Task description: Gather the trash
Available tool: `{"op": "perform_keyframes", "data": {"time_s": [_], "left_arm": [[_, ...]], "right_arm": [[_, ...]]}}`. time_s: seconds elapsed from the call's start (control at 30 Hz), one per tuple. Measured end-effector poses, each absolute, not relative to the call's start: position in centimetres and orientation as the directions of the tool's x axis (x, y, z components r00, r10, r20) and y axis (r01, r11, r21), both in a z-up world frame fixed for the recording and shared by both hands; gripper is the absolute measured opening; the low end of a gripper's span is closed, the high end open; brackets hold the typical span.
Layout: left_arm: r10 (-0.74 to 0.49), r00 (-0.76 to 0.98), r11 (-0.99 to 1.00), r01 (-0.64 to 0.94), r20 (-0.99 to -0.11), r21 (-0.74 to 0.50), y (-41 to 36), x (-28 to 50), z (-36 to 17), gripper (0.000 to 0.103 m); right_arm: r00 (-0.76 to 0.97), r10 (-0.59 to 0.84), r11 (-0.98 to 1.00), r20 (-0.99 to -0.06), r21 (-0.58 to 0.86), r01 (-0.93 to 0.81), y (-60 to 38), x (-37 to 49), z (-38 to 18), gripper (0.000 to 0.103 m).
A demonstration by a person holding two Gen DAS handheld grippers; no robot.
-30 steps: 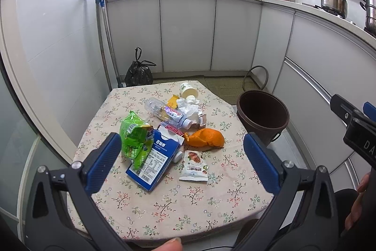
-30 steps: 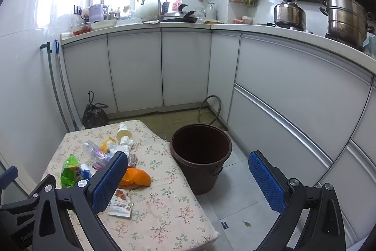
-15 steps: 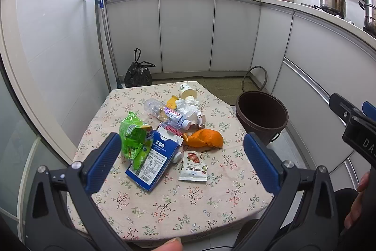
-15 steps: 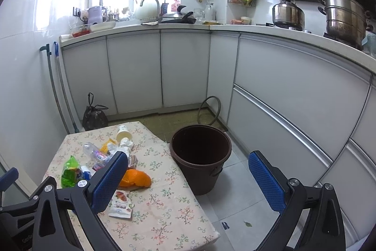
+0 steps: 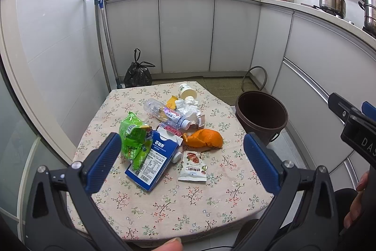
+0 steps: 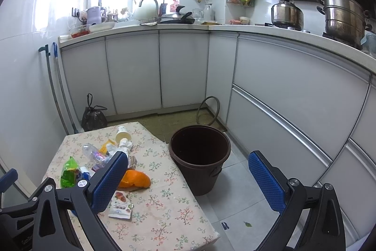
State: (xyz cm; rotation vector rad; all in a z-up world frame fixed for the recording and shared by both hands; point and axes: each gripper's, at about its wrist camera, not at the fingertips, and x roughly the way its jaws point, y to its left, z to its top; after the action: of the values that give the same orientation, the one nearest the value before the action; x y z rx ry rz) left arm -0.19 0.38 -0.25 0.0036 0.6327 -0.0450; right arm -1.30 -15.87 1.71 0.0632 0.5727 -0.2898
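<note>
Trash lies heaped on the floral tablecloth (image 5: 164,204): a blue milk carton (image 5: 152,160), a green snack bag (image 5: 132,135), orange peel (image 5: 204,139), a small nut packet (image 5: 193,166), a clear plastic bottle (image 5: 165,112), crumpled tissue (image 5: 188,108) and a paper cup (image 5: 187,90). A brown bin (image 5: 262,117) stands on the floor at the table's right edge. My left gripper (image 5: 182,162) hangs open above the near side of the table, holding nothing. My right gripper (image 6: 188,180) is open and empty, above the table's right edge beside the bin (image 6: 199,157).
White cabinets (image 5: 188,32) run along the back and right walls. A black rubbish bag (image 5: 138,74) and a mop handle (image 5: 104,46) stand at the back left. A hose loop (image 5: 255,77) rests behind the bin. A person's hand (image 5: 354,201) shows at the right.
Both views have shifted only slightly; the scene sits a touch lower in the frames. The trash has not moved and both grippers stay open.
</note>
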Motion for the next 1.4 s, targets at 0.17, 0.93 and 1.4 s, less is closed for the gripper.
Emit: {"op": "perform_keyframes", "data": {"time_s": [0.17,0.93,1.4], "left_arm": [[-0.04,0.805,0.999,0.043,-0.591,-0.01,0.3,-0.2,-0.2,0.103],[-0.037,0.81,0.999,0.042,-0.586,-0.005,0.1,-0.4,0.0,0.103],[-0.014,0.783,1.0,0.0,-0.621,-0.023,3.6,3.9,-0.1,0.103]], "right_arm": [[0.801,-0.253,0.957,-0.543,-0.021,0.288,-15.9,-1.3,1.7,0.103],[0.8,-0.252,0.958,-0.545,-0.023,0.286,-15.9,-1.1,1.8,0.103],[0.814,-0.088,0.994,-0.574,0.005,0.112,-15.7,2.5,1.8,0.103]]}}
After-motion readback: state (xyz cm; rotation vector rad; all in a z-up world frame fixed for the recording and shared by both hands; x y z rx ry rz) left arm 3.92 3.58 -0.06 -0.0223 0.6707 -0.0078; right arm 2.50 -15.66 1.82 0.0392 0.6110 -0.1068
